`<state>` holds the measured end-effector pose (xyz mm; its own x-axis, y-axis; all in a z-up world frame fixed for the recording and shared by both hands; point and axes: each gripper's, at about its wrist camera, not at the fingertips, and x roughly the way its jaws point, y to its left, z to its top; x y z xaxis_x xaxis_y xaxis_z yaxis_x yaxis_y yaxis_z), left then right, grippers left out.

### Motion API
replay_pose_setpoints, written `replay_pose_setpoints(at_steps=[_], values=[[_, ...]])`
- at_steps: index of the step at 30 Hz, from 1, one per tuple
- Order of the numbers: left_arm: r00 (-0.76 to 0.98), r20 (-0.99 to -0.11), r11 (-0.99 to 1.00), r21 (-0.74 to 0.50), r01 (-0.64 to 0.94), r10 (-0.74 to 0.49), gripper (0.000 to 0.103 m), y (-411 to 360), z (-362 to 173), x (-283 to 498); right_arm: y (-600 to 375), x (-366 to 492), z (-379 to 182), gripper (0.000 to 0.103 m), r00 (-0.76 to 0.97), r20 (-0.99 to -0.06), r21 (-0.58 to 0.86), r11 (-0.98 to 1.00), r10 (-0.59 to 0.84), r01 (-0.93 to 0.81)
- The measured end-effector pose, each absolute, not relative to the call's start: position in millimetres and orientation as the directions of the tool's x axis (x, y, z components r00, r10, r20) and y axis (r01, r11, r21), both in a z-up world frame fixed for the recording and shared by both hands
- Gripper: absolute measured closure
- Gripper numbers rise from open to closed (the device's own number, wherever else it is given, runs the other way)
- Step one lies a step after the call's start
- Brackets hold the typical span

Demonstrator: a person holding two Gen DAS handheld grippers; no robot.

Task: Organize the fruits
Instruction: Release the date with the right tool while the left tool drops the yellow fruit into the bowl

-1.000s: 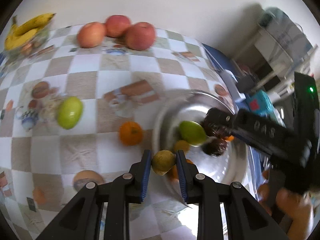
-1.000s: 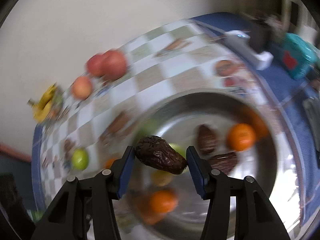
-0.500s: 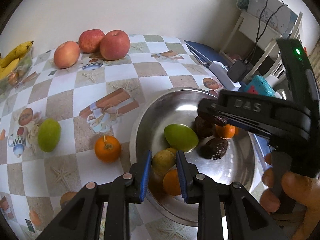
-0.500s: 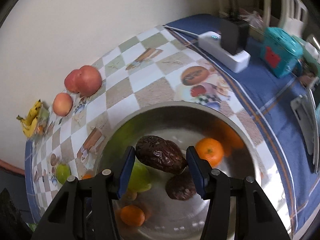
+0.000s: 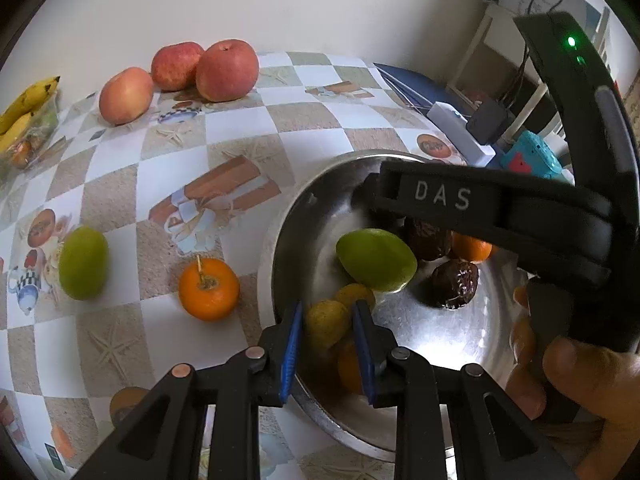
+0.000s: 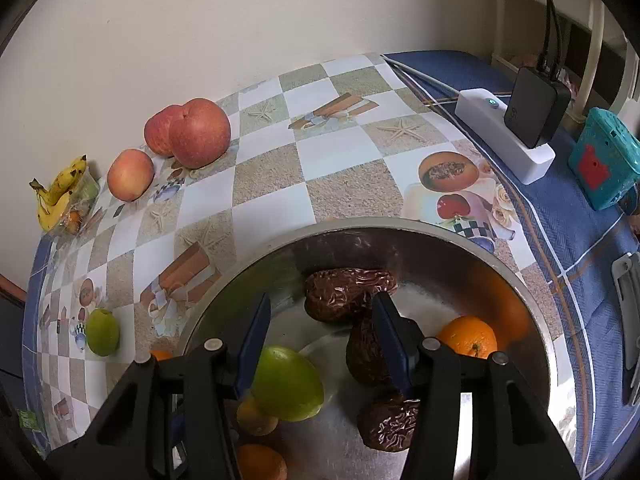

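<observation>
**Fruit sorting: roughly half complete**

The metal bowl [image 6: 400,226] near the bench's right edge holds a green fruit [image 6: 286,384], dates and oranges. Left out on the bench are an orange [image 5: 208,288] and a second green fruit [image 5: 83,263], with three apples [image 5: 226,70] and bananas [image 5: 24,100] along the far edge.

The left tool [image 5: 328,306] is clamped narrow on a small yellow fruit [image 5: 325,322] just inside the bowl's near rim. It appears ready to drop.

The right tool [image 6: 322,300] stands part-open and grips nothing – a date [image 6: 344,292] lies just past its tips.
</observation>
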<state>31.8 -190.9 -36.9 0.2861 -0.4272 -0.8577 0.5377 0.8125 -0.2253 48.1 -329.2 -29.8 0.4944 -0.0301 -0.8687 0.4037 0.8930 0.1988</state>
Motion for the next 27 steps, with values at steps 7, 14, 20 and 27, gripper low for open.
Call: replay_pose_setpoints(at_steps=[7,14,20,27], values=[[0.261,-0.864,0.811,-0.244,0.531,-0.431,0.074,-190.7,-36.6,33.0,-330.4,46.9,-28.9,0.048,0.476,-0.879,0.191,0.889,-0.034,0.417],[0.244,-0.844,0.799,-0.303,0.519,-0.478,0.054,-186.0,-26.6,34.9,-330.3,43.1,-24.7,0.047,0.454,-0.890,0.186,0.880,-0.038,0.438],[0.254,-0.835,0.808,-0.322,0.494,-0.488,0.036,-178.9,-18.0,40.1,-328.6,42.7,-21.3,0.028,0.457,-0.889,0.188,0.881,-0.036,0.434],[0.294,-0.855,0.868,-0.297,0.398,-0.428,0.019,-152.9,-20.1,59.0,-330.2,40.8,-22.1,0.011,0.460,-0.887,0.189,0.875,-0.043,0.446]])
